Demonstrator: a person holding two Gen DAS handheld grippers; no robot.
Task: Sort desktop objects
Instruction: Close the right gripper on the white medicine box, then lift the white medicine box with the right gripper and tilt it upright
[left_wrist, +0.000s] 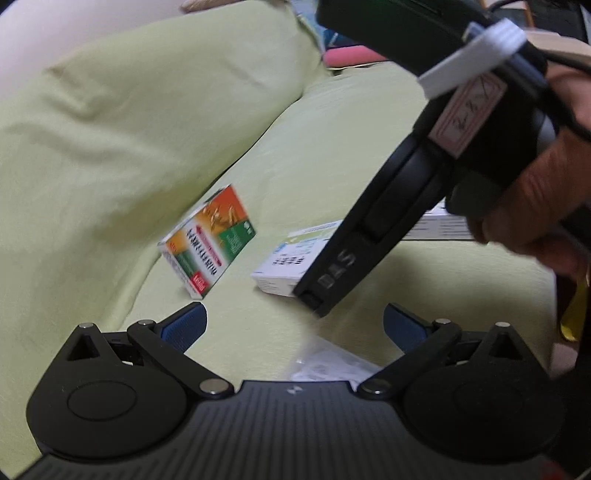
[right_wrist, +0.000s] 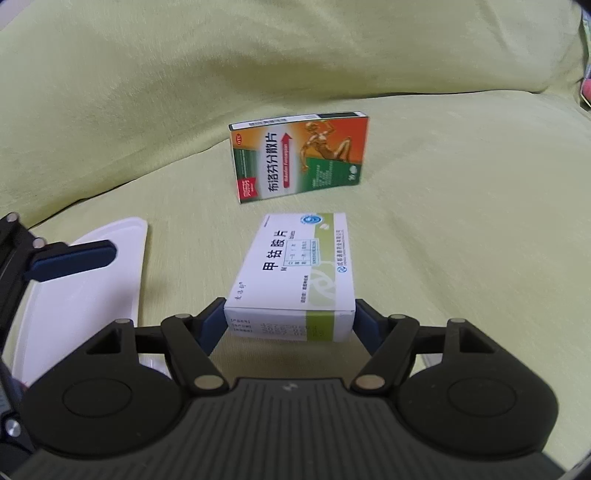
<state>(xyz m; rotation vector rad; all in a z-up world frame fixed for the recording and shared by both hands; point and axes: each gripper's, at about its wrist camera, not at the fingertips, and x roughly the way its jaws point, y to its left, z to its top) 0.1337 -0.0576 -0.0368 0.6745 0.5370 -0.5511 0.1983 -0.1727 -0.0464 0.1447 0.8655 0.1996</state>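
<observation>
white box lying flat, orange box upright behind

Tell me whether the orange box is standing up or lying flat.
Standing up. The orange box rests on one long edge on the green cushion, printed face toward the right wrist camera, beyond the white box.

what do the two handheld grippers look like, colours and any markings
Both grippers are matte black plastic with a ribbed base plate, round side housings, silver pivot pins and blue ribbed fingers. Seen from the left gripper, the right gripper shows embossed letters on its side, a white strap around its body, a pink-edged handwritten label and a black cable. No sleeve is visible on the hand holding it.
</observation>
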